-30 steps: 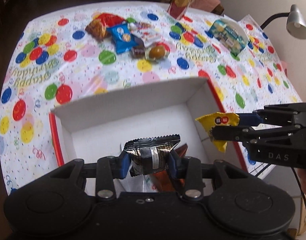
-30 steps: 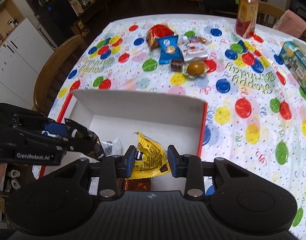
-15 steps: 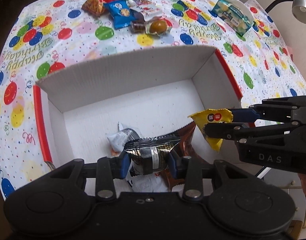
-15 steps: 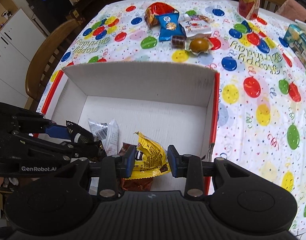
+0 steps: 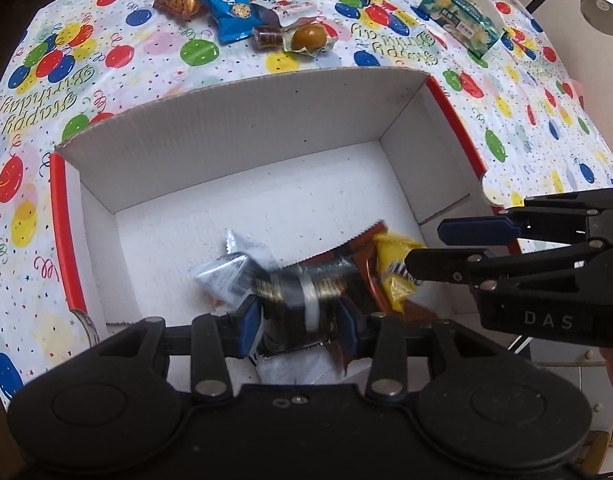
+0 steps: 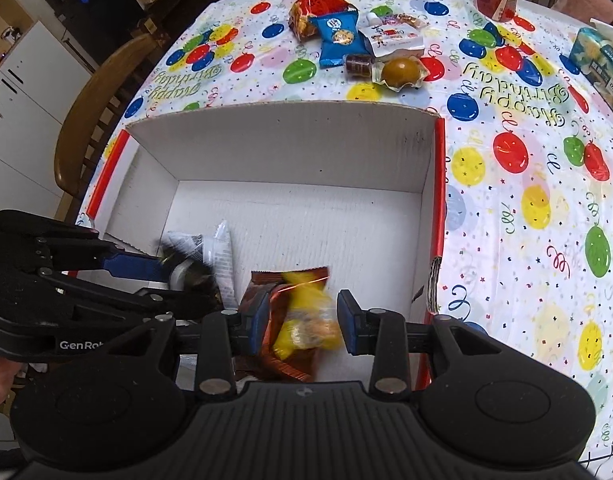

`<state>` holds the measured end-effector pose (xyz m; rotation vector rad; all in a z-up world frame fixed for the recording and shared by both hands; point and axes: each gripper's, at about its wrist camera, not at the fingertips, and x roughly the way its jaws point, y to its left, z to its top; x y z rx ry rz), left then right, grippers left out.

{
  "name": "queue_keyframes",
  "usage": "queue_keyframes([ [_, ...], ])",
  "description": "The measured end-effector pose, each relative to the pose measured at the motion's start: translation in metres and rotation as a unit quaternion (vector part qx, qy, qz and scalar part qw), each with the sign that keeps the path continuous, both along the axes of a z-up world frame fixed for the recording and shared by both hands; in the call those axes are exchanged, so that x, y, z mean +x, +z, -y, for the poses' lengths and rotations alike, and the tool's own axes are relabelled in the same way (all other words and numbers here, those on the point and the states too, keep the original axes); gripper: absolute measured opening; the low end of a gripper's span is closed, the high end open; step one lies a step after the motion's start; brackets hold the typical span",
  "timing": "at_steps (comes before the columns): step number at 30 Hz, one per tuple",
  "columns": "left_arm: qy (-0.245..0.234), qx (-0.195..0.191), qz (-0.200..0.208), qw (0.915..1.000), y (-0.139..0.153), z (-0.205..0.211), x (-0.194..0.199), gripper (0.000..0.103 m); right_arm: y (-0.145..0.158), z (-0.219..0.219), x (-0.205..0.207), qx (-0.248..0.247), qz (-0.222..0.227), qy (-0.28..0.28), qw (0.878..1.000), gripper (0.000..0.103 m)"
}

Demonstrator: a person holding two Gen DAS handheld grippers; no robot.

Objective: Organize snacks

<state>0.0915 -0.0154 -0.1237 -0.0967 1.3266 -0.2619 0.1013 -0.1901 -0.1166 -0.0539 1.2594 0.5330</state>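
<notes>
Inside the box: my corrugated white cardboard box [image 5: 242,128] holds crinkly foil packets.
Left gripper [image 5: 300,322]: I see it spread beside the blurred dark packet [image 5: 306,292].
Right gripper [image 6: 300,320]: I see it parted around the glossy yellow packet [image 6: 302,320].

The white corrugated cardboard box with red outer sides [image 6: 439,184] stands open at the top, and the far half of its floor is bare, so there is room to pass there. The near half is crowded: a grey-and-white foil packet [image 5: 226,278], a brown serrated-edge wrapper [image 6: 290,284] and both grippers fill it. The box's tall far wall stands between its inside and the cluster of loose snack packets [image 6: 338,40] on the balloon-patterned tabletop [image 6: 526,200]. Right of the box the tabletop lies open.
</notes>
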Motion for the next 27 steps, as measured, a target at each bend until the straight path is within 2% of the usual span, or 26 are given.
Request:
queue_keyframes([
  [2,0.001,-0.002,0.004,1.0000,0.003,0.000,-0.001,0.049,0.004,0.000,-0.002,0.002,0.005,0.000,1.000,0.042],
  [3,0.001,-0.002,0.008,1.0000,0.005,0.000,-0.001,0.059,0.006,0.001,-0.003,0.003,0.008,-0.001,1.000,0.043],
  [4,0.000,0.001,0.014,0.9999,0.007,0.000,-0.002,0.062,0.008,0.002,-0.004,0.003,0.010,-0.002,1.000,0.044],
  [8,-0.007,0.002,0.031,0.9995,0.018,0.000,-0.005,0.067,0.016,0.006,-0.005,0.001,0.018,-0.010,1.000,0.045],
  [10,-0.009,0.002,0.041,0.9991,0.024,-0.001,-0.007,0.072,0.022,0.008,-0.007,0.002,0.023,-0.012,1.000,0.047],
  [15,-0.012,0.003,0.065,0.9978,0.040,-0.003,-0.011,0.075,0.041,0.013,-0.011,0.005,0.041,-0.019,0.999,0.057],
  [19,-0.015,0.003,0.085,0.9962,0.054,-0.004,-0.012,0.078,0.059,0.015,-0.013,0.008,0.056,-0.022,0.998,0.060],
  [21,-0.016,0.005,0.099,0.9949,0.063,-0.005,-0.012,0.082,0.069,0.016,-0.012,0.009,0.065,-0.026,0.998,0.067],
  [27,-0.009,0.006,0.127,0.9918,0.083,-0.006,-0.002,0.084,0.094,0.026,0.003,0.022,0.085,-0.044,0.995,0.073],
])
